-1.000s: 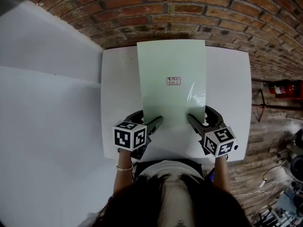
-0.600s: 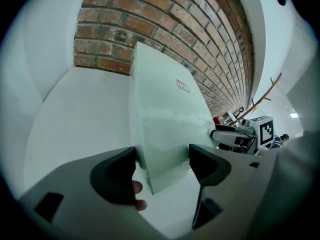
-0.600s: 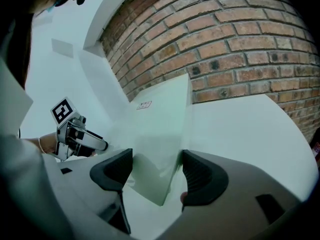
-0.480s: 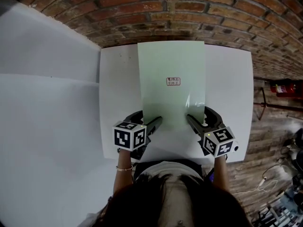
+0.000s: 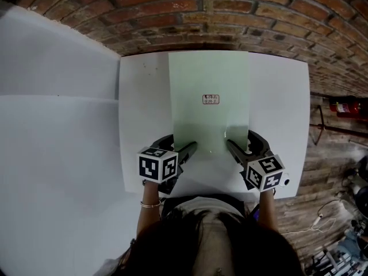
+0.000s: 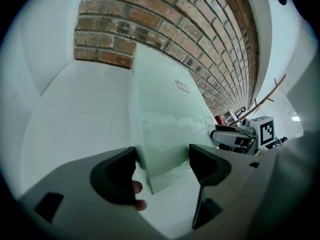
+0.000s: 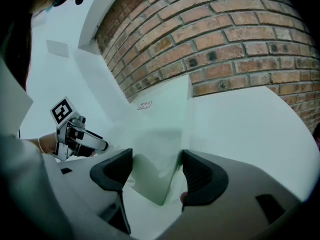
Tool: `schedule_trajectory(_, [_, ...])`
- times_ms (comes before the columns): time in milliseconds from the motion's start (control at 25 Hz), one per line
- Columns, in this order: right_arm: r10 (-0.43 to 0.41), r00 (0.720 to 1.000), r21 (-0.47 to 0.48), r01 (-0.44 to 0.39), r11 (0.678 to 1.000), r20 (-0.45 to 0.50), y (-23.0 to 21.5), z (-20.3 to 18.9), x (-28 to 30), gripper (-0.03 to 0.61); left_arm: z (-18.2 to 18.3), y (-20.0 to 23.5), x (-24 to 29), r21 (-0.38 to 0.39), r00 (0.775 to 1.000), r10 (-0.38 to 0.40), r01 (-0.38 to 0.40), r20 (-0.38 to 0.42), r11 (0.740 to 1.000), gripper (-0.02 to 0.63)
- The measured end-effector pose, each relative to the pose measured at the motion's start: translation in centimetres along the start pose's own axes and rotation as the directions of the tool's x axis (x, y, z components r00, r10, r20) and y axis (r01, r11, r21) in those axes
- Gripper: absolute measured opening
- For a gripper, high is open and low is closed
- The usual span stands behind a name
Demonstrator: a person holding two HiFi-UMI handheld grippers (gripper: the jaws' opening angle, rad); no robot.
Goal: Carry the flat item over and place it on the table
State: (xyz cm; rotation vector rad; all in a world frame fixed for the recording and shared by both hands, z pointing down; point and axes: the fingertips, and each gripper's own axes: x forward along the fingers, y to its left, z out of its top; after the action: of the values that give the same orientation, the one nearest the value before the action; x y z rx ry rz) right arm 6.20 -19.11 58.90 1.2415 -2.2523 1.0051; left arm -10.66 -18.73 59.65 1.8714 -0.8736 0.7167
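The pale green sheet [image 5: 210,85] lies along the middle of the white table [image 5: 144,125]. Its far edge reaches the far edge of the table, just under the brick wall [image 5: 230,16]. A small label [image 5: 211,99] with red print sits near the middle of the sheet. I cannot tell if the near end rests on the table or is a little raised.

The left gripper [image 5: 183,144] is at the near left corner of the sheet. Its jaws stand wide apart with this corner between them, not pressed on it. The right gripper [image 5: 240,141] is at the near right corner, also wide, with the corner inside the gap.

To the right of the table there is a wooden floor [image 5: 322,171]
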Motion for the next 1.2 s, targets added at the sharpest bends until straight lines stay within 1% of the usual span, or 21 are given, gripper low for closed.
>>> schedule_trajectory(440, [0.003, 1.000, 0.030, -0.002, 1.000, -0.025, -0.6, -0.7, 0.8, 0.333, -0.2, 0.5, 0.8, -0.018, 1.000, 0.004, -0.004, -0.026, 1.000, 0.348])
schedule_trajectory(720, [0.007, 1.000, 0.051, -0.006, 0.999, -0.026, -0.8, -0.7, 1.1, 0.333, -0.1, 0.7, 1.2, -0.044, 1.000, -0.002, 0.000, -0.030, 0.999, 0.348])
schedule_trajectory(1200, [0.004, 1.000, 0.054, -0.003, 0.999, -0.028, -1.0, -0.7, 1.2, 0.333, -0.2, 0.9, 1.5, -0.066, 0.999, -0.010, 0.007, -0.041, 0.998, 0.348])
